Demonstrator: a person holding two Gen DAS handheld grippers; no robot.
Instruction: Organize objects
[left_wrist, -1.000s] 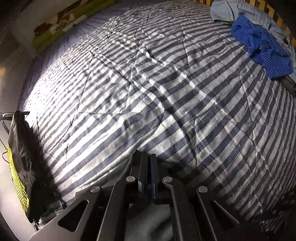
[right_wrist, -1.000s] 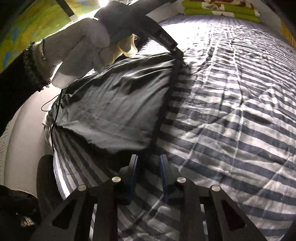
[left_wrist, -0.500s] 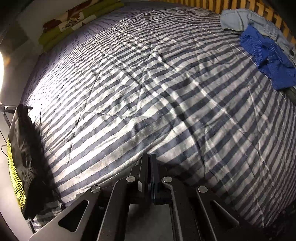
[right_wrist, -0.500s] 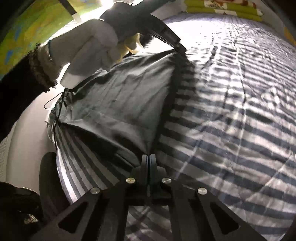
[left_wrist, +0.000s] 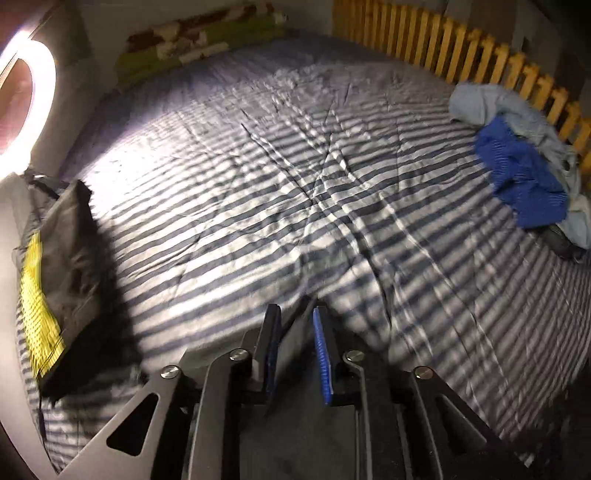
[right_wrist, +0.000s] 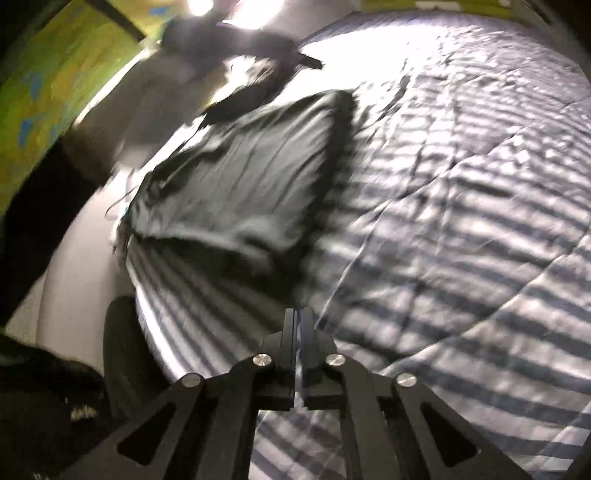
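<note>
A dark grey garment (right_wrist: 243, 181) lies spread on the near left corner of the striped bed (right_wrist: 461, 192). My right gripper (right_wrist: 297, 321) is shut just past its lower edge, above the bedspread; I cannot tell whether cloth is pinched. My left gripper (left_wrist: 295, 321) is open and empty above the striped bedspread (left_wrist: 295, 184). In the right wrist view it (right_wrist: 310, 64) hovers above the garment's far corner, blurred. A black garment with a yellow panel (left_wrist: 55, 273) hangs at the bed's left edge.
A blue garment (left_wrist: 521, 177) lies on a pale grey one (left_wrist: 491, 103) at the bed's right side, beside a yellow wooden slat fence (left_wrist: 461, 48). Green patterned folded bedding (left_wrist: 192, 48) lies at the head. A ring light (left_wrist: 33, 92) glows at left.
My left gripper has opened, let go of the dark garment's corner and lifted away. My right gripper closed half a second ago and stays shut. The garment now lies flatter.
</note>
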